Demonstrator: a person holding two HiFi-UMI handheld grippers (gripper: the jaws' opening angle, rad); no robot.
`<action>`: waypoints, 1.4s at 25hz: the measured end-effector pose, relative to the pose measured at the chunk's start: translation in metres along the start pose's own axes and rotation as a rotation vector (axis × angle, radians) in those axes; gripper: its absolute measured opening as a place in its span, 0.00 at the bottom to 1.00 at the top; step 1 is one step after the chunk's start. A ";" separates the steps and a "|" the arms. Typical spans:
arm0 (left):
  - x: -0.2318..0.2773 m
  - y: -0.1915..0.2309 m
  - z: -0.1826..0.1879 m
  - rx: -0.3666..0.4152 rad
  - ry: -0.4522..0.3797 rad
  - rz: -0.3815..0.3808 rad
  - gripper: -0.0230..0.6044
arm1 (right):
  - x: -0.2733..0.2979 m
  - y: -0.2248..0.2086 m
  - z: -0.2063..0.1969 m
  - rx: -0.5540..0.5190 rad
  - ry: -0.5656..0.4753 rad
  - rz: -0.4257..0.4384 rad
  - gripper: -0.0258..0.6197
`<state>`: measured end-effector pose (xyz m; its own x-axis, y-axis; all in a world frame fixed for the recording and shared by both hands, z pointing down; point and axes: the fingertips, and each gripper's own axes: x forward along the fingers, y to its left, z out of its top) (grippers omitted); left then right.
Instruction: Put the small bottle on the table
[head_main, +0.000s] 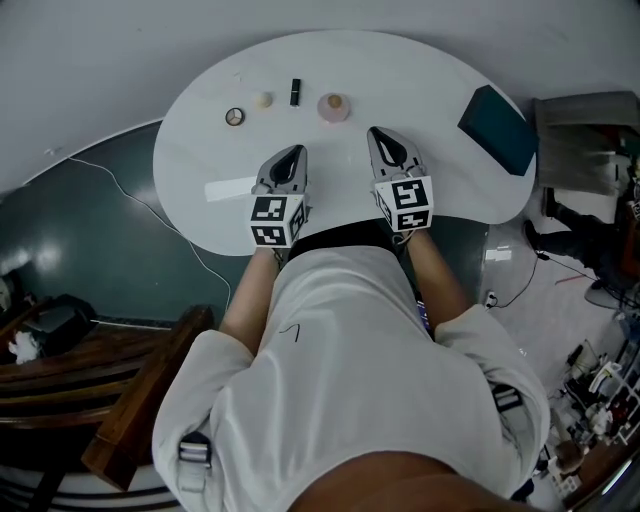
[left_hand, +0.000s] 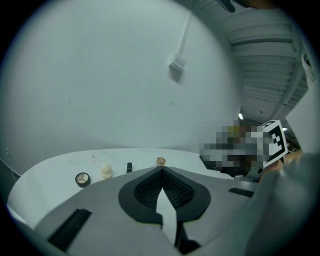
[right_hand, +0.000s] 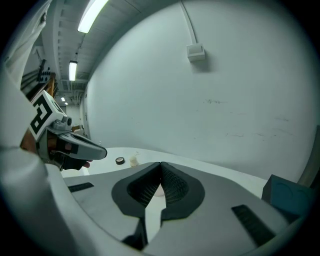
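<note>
A small cream bottle (head_main: 264, 100) stands near the far edge of the white table (head_main: 440, 90), between a round compact (head_main: 234, 117) and a short black tube (head_main: 295, 91). My left gripper (head_main: 297, 150) hovers over the table's near middle, shut, with nothing between its jaws. The right gripper (head_main: 375, 131) is beside it, also shut and empty, its tips just short of a pink jar (head_main: 334, 107). In the left gripper view the bottle (left_hand: 106, 171) lies ahead and to the left of the closed tips (left_hand: 161, 169). The right gripper view shows the bottle (right_hand: 133, 160) far ahead to the left of its closed tips (right_hand: 160, 163).
A teal box (head_main: 497, 128) lies at the table's right end. A white strip (head_main: 230, 188) lies flat on the table left of my left gripper. A cable (head_main: 150, 205) trails over the dark floor at the left, and a wooden chair (head_main: 150, 400) stands at the lower left.
</note>
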<state>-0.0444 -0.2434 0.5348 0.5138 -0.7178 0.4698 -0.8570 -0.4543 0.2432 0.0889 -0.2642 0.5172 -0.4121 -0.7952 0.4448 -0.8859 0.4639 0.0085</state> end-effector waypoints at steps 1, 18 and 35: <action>-0.001 -0.004 0.002 0.006 -0.005 -0.006 0.06 | -0.006 0.000 0.000 0.009 -0.006 -0.005 0.04; -0.039 -0.039 0.049 0.078 -0.129 -0.044 0.06 | -0.072 0.015 0.051 0.017 -0.151 -0.053 0.04; -0.097 -0.049 0.152 0.176 -0.397 -0.017 0.06 | -0.110 0.010 0.142 -0.048 -0.330 -0.155 0.04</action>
<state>-0.0459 -0.2315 0.3488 0.5321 -0.8413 0.0955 -0.8464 -0.5260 0.0830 0.0952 -0.2277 0.3415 -0.3271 -0.9371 0.1221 -0.9354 0.3394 0.0991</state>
